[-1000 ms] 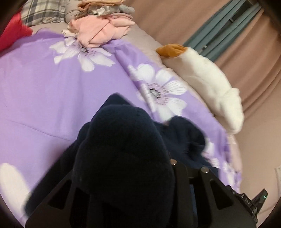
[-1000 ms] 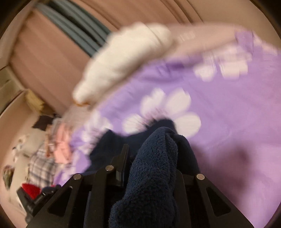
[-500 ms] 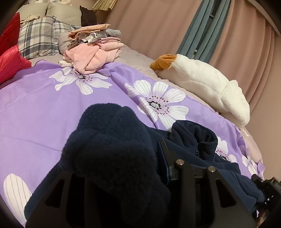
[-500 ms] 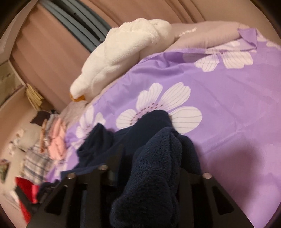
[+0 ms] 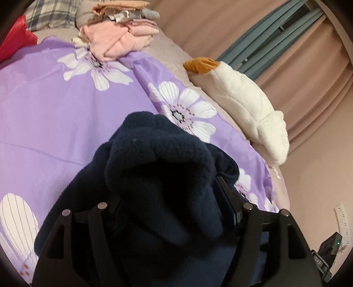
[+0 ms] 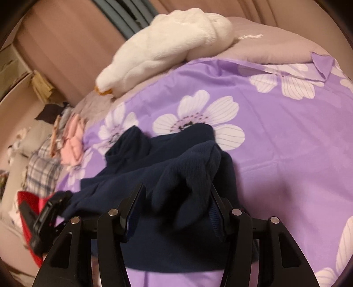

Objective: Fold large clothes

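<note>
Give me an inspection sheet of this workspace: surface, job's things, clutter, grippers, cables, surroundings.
Surface: purple floral bed cover, mostly smooth.
Job's things: navy fleece garment, bunched, lying on the cover and draped between both sets of fingers.
Clutter: pile of pink and beige clothes; white plush duck along the bed's far edge; plaid pillow; red cushion.
Grippers: left hand-held gripper has just been opening, fleece bunched loosely between the jaws; right hand-held gripper likewise, pads clear of the fleece.
Cables: nothing seen.
Surroundings: pink curtains, blue-grey window frame.
</note>
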`<state>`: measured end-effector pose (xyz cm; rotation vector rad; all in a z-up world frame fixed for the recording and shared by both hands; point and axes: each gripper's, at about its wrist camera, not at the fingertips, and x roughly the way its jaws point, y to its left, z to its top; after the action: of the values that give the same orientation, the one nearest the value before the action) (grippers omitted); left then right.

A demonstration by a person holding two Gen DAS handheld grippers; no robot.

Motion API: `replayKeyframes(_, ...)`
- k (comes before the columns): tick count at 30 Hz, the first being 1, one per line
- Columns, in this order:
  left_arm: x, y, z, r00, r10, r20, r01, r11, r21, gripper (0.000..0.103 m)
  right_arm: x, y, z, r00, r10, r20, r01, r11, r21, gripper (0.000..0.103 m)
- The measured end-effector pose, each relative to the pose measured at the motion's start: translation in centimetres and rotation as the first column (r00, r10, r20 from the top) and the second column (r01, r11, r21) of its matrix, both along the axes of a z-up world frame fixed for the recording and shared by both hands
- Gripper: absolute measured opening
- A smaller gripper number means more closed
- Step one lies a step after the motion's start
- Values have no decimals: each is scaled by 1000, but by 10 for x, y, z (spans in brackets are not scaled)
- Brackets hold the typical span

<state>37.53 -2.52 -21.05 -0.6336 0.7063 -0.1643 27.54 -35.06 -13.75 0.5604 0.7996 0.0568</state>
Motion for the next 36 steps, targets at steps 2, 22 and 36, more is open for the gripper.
replayKeyframes(2,-2,1,2,1000,-8,-13,8,1000,-15,71,-4,3,5,1000,26,17,-26,1000,0,55)
replayKeyframes(22,-10,36,16,999,40,16,-36,978,-204,76,25,30,-25,983,184,-10,-183,983,33,55)
replayKeyframes(36,2,50,-3,993,108,-37,-112,982,-154,89,25,12,-37,993,-113,24,113,993,24,70)
